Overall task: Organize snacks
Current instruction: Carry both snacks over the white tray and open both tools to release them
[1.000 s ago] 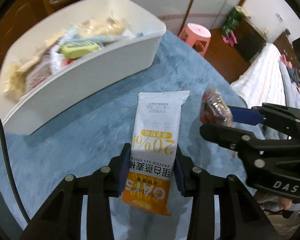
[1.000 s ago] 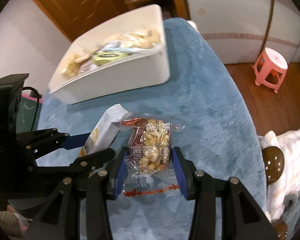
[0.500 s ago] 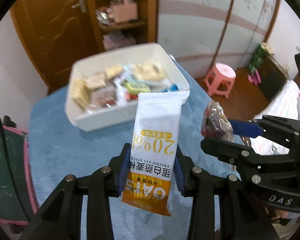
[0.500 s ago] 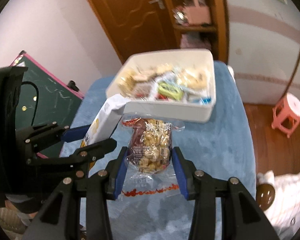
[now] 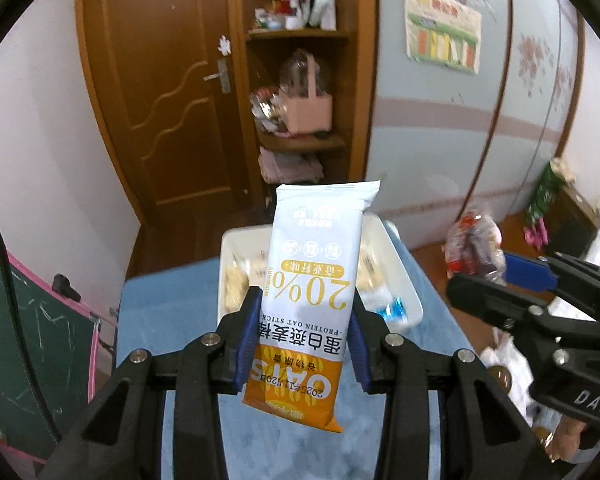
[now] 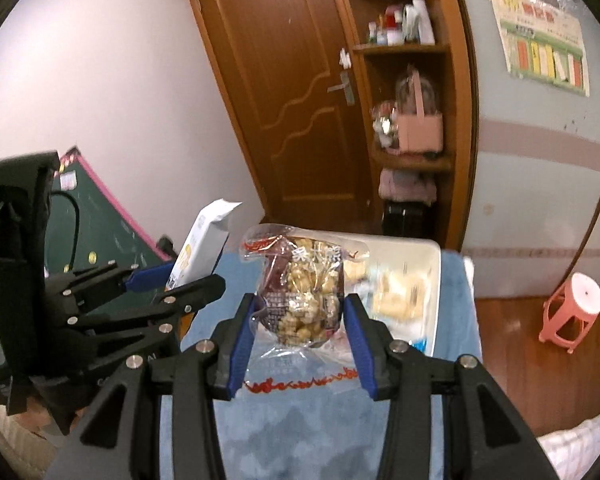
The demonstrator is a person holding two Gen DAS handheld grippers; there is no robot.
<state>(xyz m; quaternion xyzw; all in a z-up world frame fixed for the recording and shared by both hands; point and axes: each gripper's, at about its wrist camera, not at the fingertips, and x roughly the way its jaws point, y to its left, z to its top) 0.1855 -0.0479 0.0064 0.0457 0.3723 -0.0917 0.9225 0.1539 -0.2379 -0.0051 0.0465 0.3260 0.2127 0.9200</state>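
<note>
Two snacks are being carried: the left hand-held gripper (image 5: 303,342) is clamping an oat bar (image 5: 312,292), the right hand-held gripper (image 6: 299,338) a nut packet (image 6: 304,292), above the tabletop (image 6: 292,432). Next: releasing both into the white bin (image 6: 432,304).

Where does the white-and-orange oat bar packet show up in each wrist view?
Left wrist: oat bar packet at centre, clamped upright in the left claw.
Right wrist: same packet left of centre, seen edge-on in that claw.
Shared landmark: the white bin of snacks on the blue tablecloth behind it.
</note>
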